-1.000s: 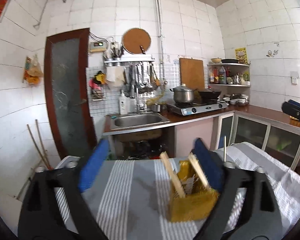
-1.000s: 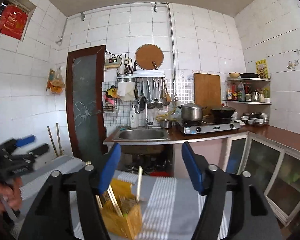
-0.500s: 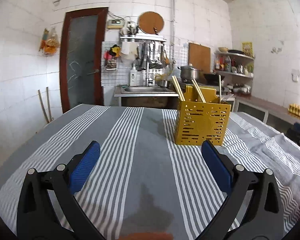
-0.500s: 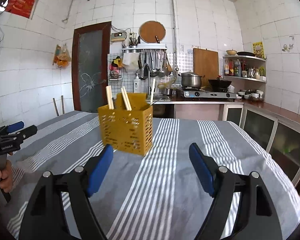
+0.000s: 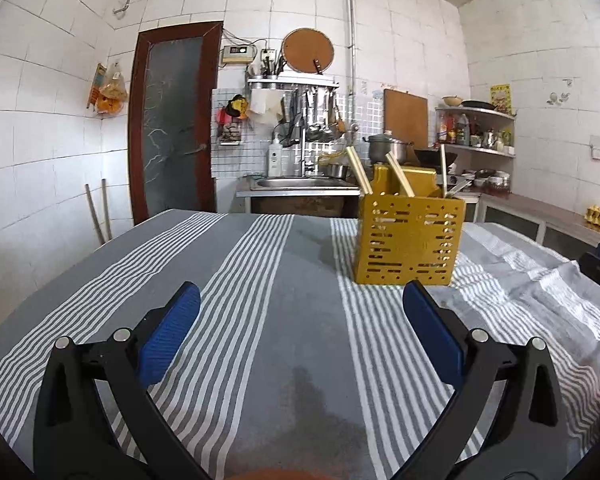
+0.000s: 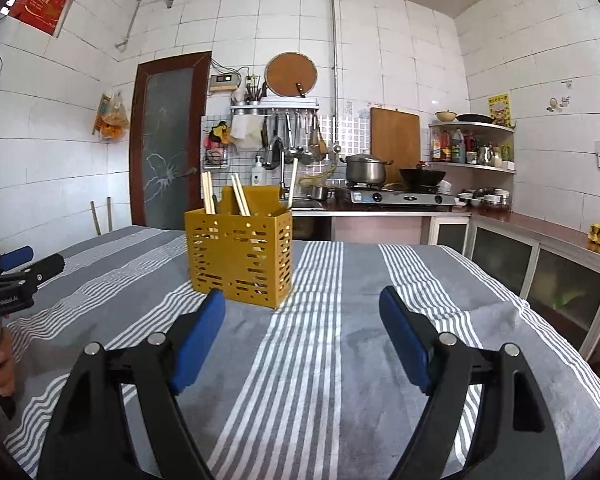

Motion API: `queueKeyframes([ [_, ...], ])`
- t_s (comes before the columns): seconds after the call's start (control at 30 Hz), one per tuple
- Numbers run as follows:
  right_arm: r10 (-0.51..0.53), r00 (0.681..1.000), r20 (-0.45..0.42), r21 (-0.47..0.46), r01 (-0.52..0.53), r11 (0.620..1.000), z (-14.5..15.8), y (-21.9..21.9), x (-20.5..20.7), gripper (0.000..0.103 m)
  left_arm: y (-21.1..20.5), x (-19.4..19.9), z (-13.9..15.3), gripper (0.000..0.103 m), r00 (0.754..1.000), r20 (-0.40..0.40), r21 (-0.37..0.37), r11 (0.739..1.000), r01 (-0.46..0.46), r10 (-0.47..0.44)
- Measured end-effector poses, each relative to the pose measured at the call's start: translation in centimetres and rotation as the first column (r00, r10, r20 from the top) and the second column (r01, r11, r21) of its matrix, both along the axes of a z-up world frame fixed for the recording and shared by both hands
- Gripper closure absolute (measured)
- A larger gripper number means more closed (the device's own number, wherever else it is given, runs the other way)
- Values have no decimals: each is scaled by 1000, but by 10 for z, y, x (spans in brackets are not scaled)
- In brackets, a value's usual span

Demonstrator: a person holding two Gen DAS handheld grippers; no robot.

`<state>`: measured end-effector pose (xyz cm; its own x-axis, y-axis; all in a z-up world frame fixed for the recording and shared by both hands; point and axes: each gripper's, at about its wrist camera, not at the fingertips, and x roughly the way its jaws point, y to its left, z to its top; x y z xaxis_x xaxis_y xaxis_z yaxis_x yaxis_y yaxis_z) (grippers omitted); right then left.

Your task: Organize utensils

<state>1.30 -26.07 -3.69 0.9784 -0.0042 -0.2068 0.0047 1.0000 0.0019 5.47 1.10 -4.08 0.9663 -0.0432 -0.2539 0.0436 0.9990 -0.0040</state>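
Note:
A yellow perforated utensil holder [image 5: 408,240] stands upright on the striped tablecloth [image 5: 260,300]. It also shows in the right wrist view [image 6: 240,258]. Wooden chopsticks [image 5: 359,172] and a metal utensil [image 5: 443,170] stick out of it; the chopsticks show too in the right wrist view [image 6: 209,194]. My left gripper [image 5: 300,308] is open and empty, low over the cloth, short of the holder. My right gripper [image 6: 302,308] is open and empty, in front of the holder's right side. The left gripper appears at the left edge of the right wrist view [image 6: 16,270].
A kitchen counter with sink [image 5: 300,182], stove and pot [image 6: 366,170] runs behind the table. Glass-front cabinets [image 6: 540,272] stand to the right. A dark door [image 5: 172,128] is at the back left. The cloth is bunched at the table's right [image 5: 540,280].
Both grippers have dropped from high above the table to low over the cloth and pulled back from the holder. Over the last half second they have barely moved.

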Motion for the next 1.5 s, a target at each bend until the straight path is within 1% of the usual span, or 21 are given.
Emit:
queueKeyframes([
  [0.03,-2,1000,-9,-5,2,1000,-1,1,2,22,-1,0,-1,5,1000,-2,6,1000,-8,8],
  [0.1,5,1000,-28,-8,-5,1000,-3,3,5,22,-5,2,-2,5,1000,-9,26,999,-21,21],
  [0.2,-6,1000,-25,-9,5,1000,-4,4,5,22,-9,2,-2,5,1000,-7,42,999,-28,28],
  [0.4,-4,999,-33,-9,4,1000,-5,6,8,22,-3,9,-4,5,999,-38,13,999,-37,37],
  [0.5,-4,999,-37,-7,4,1000,-5,6,9,22,-4,11,-5,5,998,-47,12,999,-40,40],
  [0.9,-6,998,-55,-25,5,1000,-8,11,11,22,-11,9,-5,5,998,-42,31,999,-36,37],
  [1.17,-9,998,-58,-9,8,1000,-9,9,10,22,-11,10,-6,5,998,-41,32,999,-36,37],
  [1.5,-12,998,-56,-12,12,1000,-8,9,11,22,-11,9,-6,5,998,-43,31,999,-36,37],
])
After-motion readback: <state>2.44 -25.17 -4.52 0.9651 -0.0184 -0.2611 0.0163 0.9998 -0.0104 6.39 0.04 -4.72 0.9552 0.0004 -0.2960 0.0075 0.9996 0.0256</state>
